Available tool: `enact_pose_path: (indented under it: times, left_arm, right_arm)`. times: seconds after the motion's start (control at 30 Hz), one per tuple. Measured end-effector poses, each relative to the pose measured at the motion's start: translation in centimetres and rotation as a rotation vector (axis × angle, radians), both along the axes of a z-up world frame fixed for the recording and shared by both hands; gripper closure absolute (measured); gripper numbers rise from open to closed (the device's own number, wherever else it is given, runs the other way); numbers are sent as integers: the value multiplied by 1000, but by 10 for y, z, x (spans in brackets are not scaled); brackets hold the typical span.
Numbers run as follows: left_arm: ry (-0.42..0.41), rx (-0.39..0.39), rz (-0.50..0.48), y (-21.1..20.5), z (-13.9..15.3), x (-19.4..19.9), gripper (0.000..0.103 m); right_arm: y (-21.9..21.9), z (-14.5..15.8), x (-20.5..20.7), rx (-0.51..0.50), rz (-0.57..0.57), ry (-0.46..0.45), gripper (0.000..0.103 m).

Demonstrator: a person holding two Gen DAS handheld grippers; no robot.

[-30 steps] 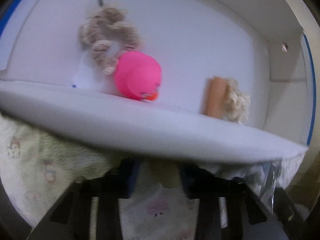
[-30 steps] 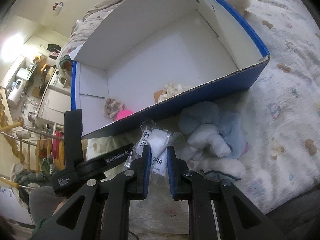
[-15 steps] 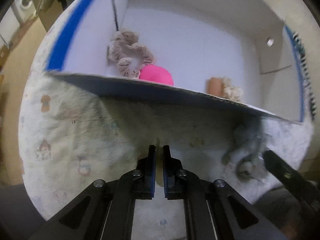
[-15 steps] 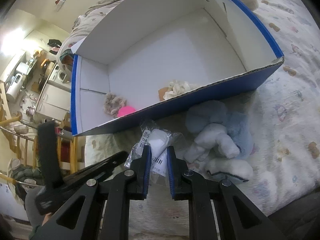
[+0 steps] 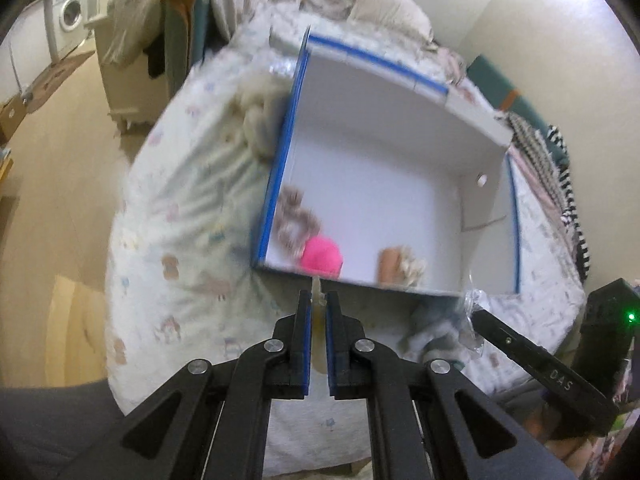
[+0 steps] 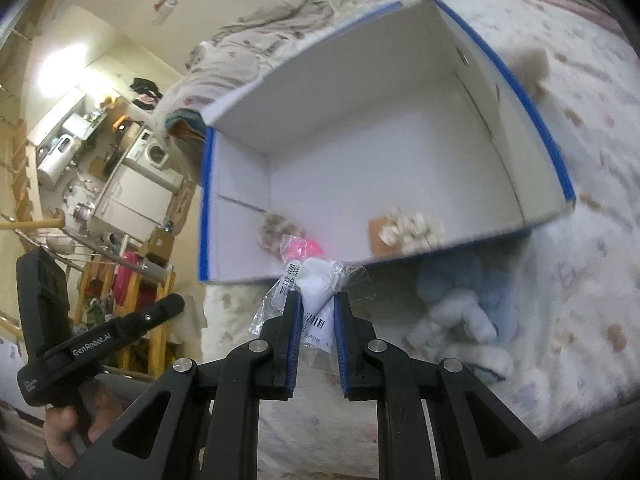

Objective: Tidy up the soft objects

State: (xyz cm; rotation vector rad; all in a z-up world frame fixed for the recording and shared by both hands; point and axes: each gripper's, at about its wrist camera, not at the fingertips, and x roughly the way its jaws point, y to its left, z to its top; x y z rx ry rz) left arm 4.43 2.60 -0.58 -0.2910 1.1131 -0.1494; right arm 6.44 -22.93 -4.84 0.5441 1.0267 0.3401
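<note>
The left tongs (image 5: 318, 312) have pulled back from the blue-edged box (image 5: 276, 184); its whole opening now fills the upper right of the left view. They stay nearly closed on a thin pale item I cannot identify. The right tongs (image 6: 317, 312) still grip the clear packet of white stuffing (image 6: 316, 284), now raised to the box's near wall at mid-frame. The beige scrunchie (image 5: 294, 220), pink ball (image 5: 322, 255) and fluffy cream piece (image 5: 408, 266) lie inside; a blue-white plush (image 6: 468, 300) lies on the bed (image 5: 172, 240).
</note>
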Motion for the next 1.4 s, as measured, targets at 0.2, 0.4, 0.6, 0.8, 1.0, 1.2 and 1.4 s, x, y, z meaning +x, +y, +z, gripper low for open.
enact_pose_path:
  times: [0.2,0.4,0.6,0.8,1.0,1.2,1.4]
  left_arm:
    - [-59,-22,-16,1,30,15,97]
    - [-59,-12,-43,-15,30,49,97]
    - [-52,44,-94,-45,24,87,97]
    - [-44,121,-136,-73,-4,123,97]
    - [5,137,-91,-79,-48,136,96]
    - [14,152,-70,-79,-64,136,96]
    - [8,184,-88,-84,-66,140,96]
  right_arm:
    - [-12,26,14,35,1,-40,86]
    - [-20,37,44,-2,0,-54,86]
    - [-16,24,81,-65,31,-37,86]
    - [-8,-20,104,-112,58,27,86]
    - [8,-45,114,-163,102,98,86]
    - [9,-62,123,-149,102,156,86]
    - [6,-68,131,-151,90,175,86]
